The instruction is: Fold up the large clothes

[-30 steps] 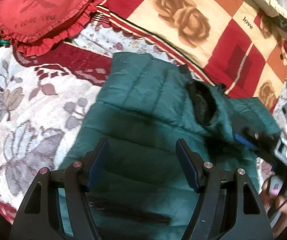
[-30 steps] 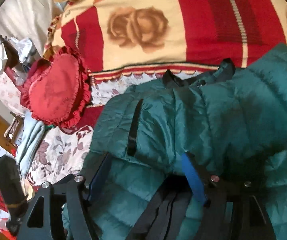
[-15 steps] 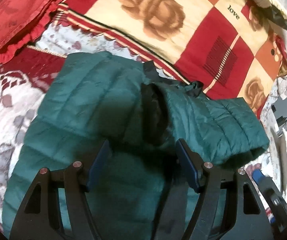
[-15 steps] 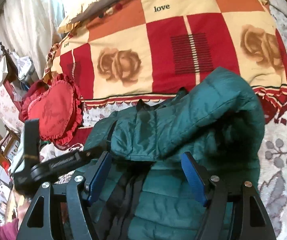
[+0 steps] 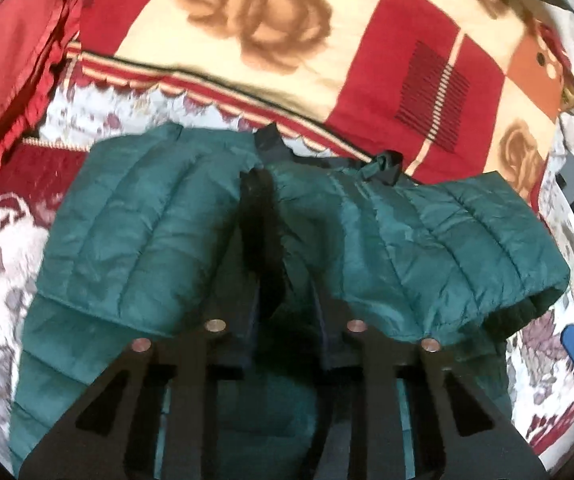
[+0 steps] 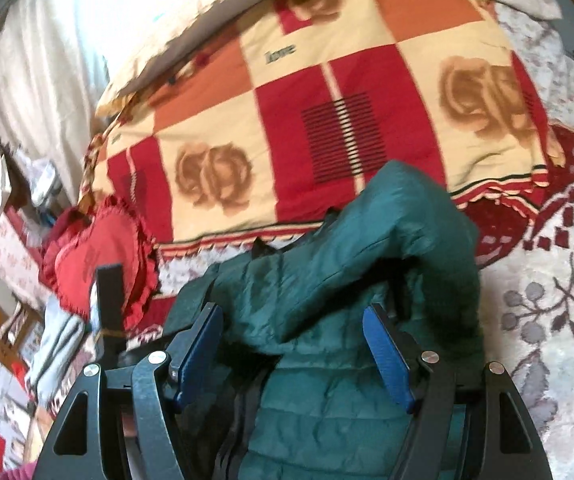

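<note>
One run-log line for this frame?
step: fold sleeves | jacket: on bed, sleeves folded in | left gripper: cannot tell | right gripper: open over jacket
</note>
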